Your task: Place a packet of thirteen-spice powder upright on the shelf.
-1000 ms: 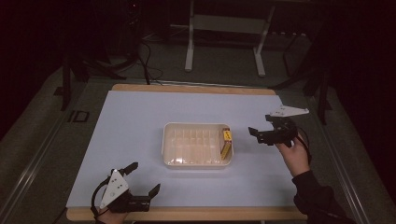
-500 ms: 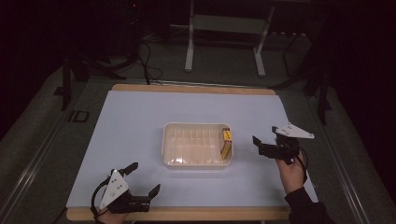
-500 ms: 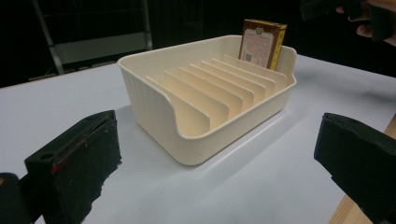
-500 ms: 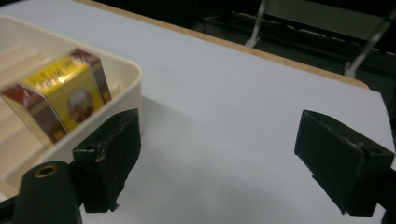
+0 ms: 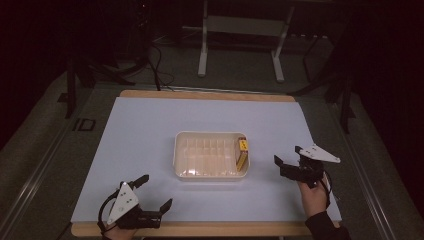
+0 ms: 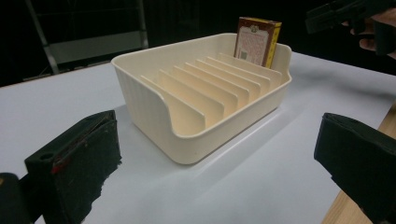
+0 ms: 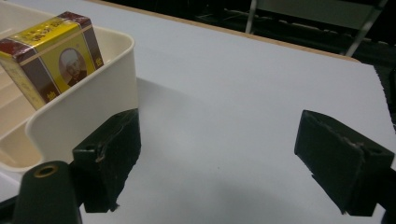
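The right gripper [image 5: 291,164], jaws wide and empty, sits at three o'clock of the tray [image 5: 182,150]. The left gripper [image 5: 156,192], also wide, waits at seven. Judged best: keep both clear of the box [image 5: 242,153].

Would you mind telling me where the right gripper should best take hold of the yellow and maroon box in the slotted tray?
Probably by the top edge of the box, coming from above. It leans in the end slot of the cream tray, against the wall nearest the right gripper, so only its upper part clears the rim. The jaws, now open, could close across its thin faces.
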`<state>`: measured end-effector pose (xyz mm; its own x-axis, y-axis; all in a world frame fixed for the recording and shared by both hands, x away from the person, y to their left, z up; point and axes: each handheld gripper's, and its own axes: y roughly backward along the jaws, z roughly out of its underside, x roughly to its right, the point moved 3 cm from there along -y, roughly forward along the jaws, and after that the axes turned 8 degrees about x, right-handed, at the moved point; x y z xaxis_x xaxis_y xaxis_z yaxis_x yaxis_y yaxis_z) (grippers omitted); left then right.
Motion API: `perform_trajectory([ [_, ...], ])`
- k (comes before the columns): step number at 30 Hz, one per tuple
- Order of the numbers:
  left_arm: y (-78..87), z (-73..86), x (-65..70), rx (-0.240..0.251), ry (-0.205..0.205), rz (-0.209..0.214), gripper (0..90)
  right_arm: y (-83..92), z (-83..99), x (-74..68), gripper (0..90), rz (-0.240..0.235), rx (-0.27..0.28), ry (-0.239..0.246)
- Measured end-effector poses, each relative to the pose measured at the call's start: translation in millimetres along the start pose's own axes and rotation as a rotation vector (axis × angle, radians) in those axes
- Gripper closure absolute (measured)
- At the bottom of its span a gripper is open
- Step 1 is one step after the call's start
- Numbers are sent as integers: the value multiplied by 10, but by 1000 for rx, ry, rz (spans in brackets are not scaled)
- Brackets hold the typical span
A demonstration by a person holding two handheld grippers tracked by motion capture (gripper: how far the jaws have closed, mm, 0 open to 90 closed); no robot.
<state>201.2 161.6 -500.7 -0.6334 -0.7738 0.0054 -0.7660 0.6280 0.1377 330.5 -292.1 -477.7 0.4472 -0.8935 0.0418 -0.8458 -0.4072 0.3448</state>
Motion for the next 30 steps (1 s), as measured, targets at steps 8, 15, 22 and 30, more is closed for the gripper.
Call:
perform_trajectory([
  [8, -4, -7, 7, 2, -1, 6, 4, 100, 61, 30, 144, 19, 12, -21],
  [15, -3, -13, 14, 3, -2, 12, 4, 160, 100, 114, 144, 44, 18, -33],
  [22, -16, -13, 17, 0, 2, 12, 4, 157, 122, 142, 144, 54, 24, -30],
  [30, -16, -12, 8, -3, 5, 10, 4, 158, 122, 178, 144, 58, 39, -39],
])
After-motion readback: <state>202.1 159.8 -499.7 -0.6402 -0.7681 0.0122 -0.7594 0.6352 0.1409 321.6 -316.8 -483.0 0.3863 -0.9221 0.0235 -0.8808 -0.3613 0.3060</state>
